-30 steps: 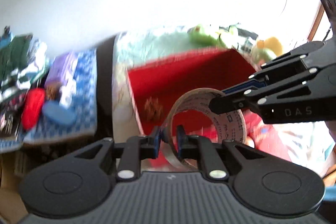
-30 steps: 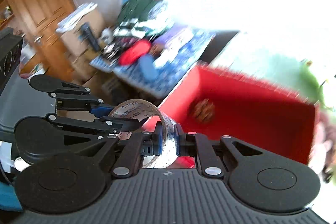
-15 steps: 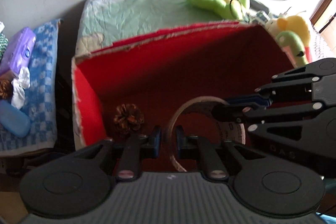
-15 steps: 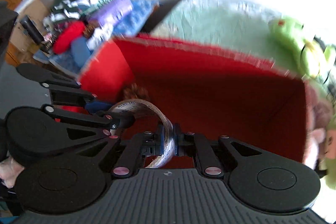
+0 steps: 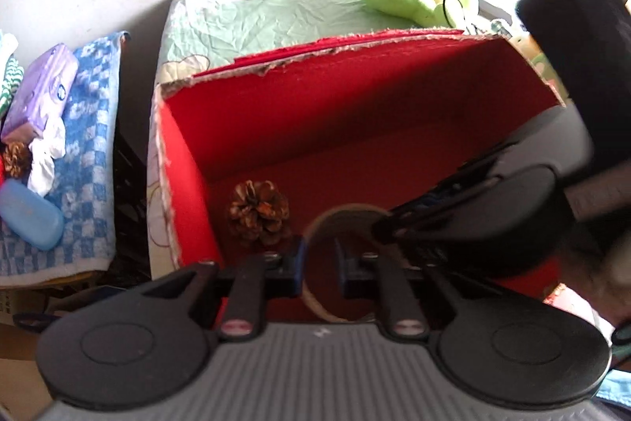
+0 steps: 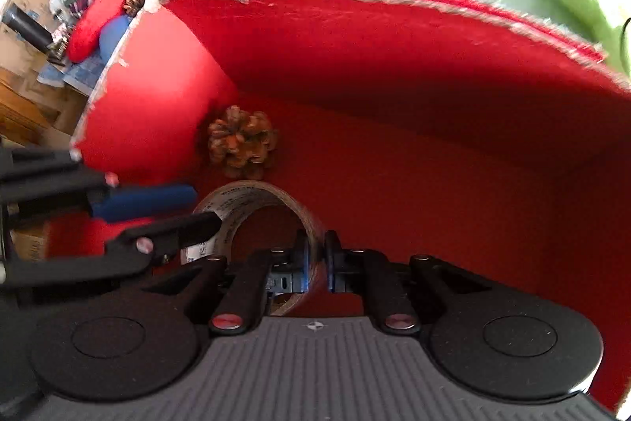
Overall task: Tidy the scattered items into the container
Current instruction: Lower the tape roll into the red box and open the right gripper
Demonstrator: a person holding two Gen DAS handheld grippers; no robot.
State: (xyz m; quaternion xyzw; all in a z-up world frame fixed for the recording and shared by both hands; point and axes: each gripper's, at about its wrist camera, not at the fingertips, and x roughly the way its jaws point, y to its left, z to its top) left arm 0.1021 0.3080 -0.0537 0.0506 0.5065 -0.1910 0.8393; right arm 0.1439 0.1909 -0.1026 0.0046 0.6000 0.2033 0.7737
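Note:
A brown tape roll (image 6: 256,196) hangs inside the open red box (image 6: 394,66), just above its floor. My right gripper (image 6: 316,261) is shut on the roll's right band. My left gripper (image 5: 319,263) is shut on the opposite band of the tape roll (image 5: 343,214); in the right wrist view the left gripper (image 6: 201,212) comes in from the left. In the left wrist view the right gripper (image 5: 382,227) reaches in from the right. A pine cone (image 5: 258,214) lies in the near-left corner of the red box (image 5: 355,105), close behind the roll; the right wrist view shows the pine cone (image 6: 240,143) too.
The box sits on a pale green bedsheet (image 5: 256,14) with a green plush frog (image 5: 410,2) behind it. Left of the bed, a blue checked towel (image 5: 90,129) holds a purple tissue pack (image 5: 39,93), a blue case (image 5: 29,216) and a second pine cone (image 5: 15,158).
Both grippers have dropped together with the tape roll from above the box's rim down into the box and tilted further downward. The pine cone has stayed put.

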